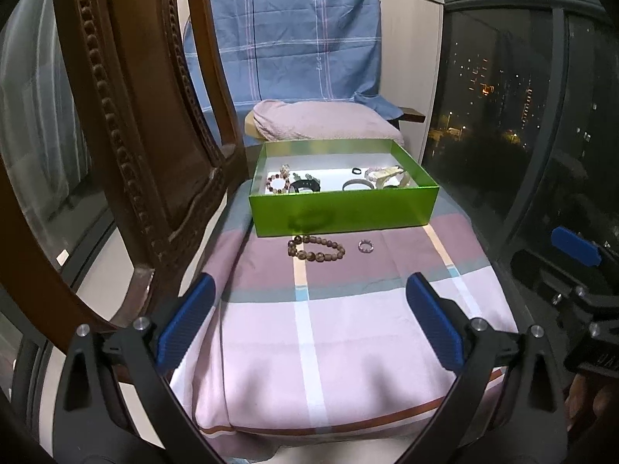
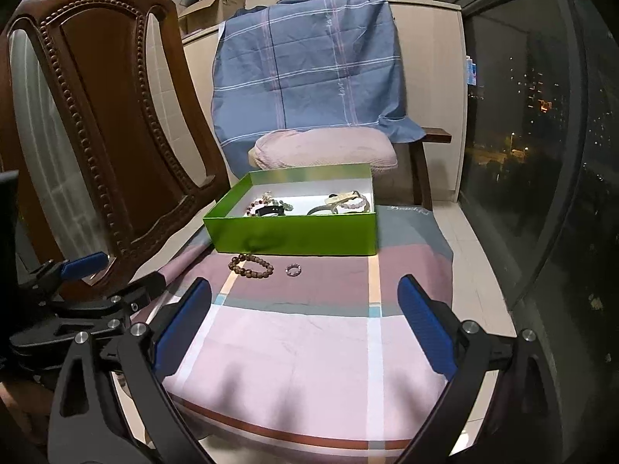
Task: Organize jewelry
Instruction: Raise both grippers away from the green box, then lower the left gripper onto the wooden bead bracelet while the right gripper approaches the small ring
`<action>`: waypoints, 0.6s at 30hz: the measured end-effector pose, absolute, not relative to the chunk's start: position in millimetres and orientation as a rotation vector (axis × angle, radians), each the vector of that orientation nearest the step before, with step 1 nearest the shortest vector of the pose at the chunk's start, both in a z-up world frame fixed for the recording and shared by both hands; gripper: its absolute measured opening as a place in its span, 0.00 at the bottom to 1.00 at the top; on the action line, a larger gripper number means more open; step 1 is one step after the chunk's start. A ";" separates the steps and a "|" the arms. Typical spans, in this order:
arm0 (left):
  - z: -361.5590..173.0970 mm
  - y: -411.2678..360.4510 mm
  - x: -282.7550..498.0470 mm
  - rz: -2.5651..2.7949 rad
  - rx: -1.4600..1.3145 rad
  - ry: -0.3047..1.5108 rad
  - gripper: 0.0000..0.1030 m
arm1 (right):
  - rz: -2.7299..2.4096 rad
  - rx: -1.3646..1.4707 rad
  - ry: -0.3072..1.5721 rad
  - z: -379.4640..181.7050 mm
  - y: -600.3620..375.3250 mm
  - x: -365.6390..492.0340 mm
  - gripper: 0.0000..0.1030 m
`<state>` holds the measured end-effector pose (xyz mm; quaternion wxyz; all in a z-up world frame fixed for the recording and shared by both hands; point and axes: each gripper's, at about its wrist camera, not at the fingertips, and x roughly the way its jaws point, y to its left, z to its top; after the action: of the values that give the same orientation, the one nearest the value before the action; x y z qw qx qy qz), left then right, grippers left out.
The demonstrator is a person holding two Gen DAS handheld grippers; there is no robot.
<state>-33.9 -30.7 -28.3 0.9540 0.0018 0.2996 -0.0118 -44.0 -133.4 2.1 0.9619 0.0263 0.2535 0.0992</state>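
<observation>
A green box (image 1: 344, 208) (image 2: 294, 237) stands on a pink checked cloth (image 1: 348, 328) (image 2: 309, 340) and holds several bracelets and bangles. On the cloth just in front of the box lie a brown bead bracelet (image 1: 315, 249) (image 2: 251, 265) and a small silver ring (image 1: 365, 246) (image 2: 293, 270). My left gripper (image 1: 309, 321) hovers open over the near part of the cloth, well short of both pieces, nothing between its blue pads. My right gripper (image 2: 305, 321) is likewise open and empty, at about the same distance. The left gripper (image 2: 77, 270) also shows at the right wrist view's left edge.
A carved wooden chair back (image 1: 127, 135) (image 2: 108, 135) stands close on the left. Behind the box lie a pink pillow (image 1: 321, 121) (image 2: 325, 150) and a blue checked sheet (image 1: 294, 38) (image 2: 309, 65). A dark window (image 1: 522, 116) (image 2: 541, 154) runs along the right.
</observation>
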 end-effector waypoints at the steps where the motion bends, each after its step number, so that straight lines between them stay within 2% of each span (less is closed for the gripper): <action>1: -28.8 -31.3 -34.1 -0.025 0.003 0.611 0.95 | 0.200 0.054 0.513 2.1 -134.5 -45.1 0.92; 18: -36.1 -31.0 -24.2 -0.035 0.000 0.648 0.95 | 0.205 0.066 0.517 3.4 -133.8 -43.6 0.92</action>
<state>-24.2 -31.0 -36.1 0.9478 0.0000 0.3184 -0.0174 -43.6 -133.8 3.4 0.9610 0.0328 0.2552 0.1010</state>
